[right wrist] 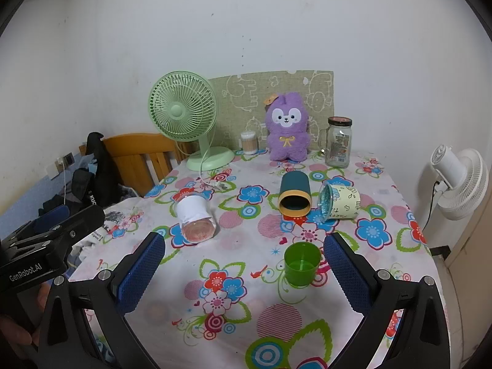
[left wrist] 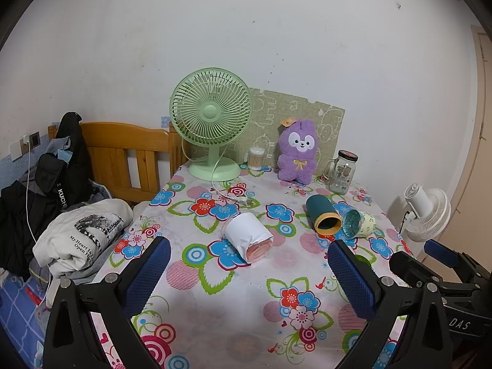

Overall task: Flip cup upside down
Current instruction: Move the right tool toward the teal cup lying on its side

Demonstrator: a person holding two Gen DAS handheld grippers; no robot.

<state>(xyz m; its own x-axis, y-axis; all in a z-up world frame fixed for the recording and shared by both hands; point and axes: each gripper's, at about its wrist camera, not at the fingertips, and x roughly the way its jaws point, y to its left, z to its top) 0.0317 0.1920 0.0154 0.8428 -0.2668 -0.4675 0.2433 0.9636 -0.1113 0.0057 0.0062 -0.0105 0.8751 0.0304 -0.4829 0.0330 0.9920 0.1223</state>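
A green cup (right wrist: pixel 301 263) stands upright, mouth up, on the flowered tablecloth (right wrist: pixel 240 316), just left of the right gripper's right finger. My right gripper (right wrist: pixel 244 247) is open and empty above the table. My left gripper (left wrist: pixel 249 253) is open and empty. A white cup with pink inside (left wrist: pixel 248 236) (right wrist: pixel 196 216) lies on its side ahead of it. A dark teal cup with a yellow rim (left wrist: pixel 323 217) (right wrist: pixel 294 198) and a pale patterned cup (left wrist: pixel 359 224) (right wrist: pixel 339 203) lie on their sides further back. The green cup is hidden in the left wrist view.
At the table's back stand a green desk fan (right wrist: pixel 184 113), a purple plush toy (right wrist: pixel 287 126), a glass jar (right wrist: pixel 338 141) and a cotton swab tub (right wrist: pixel 248 143). A wooden bed frame (left wrist: pixel 129 153) with piled clothes lies left. A white fan (right wrist: pixel 458 181) stands right.
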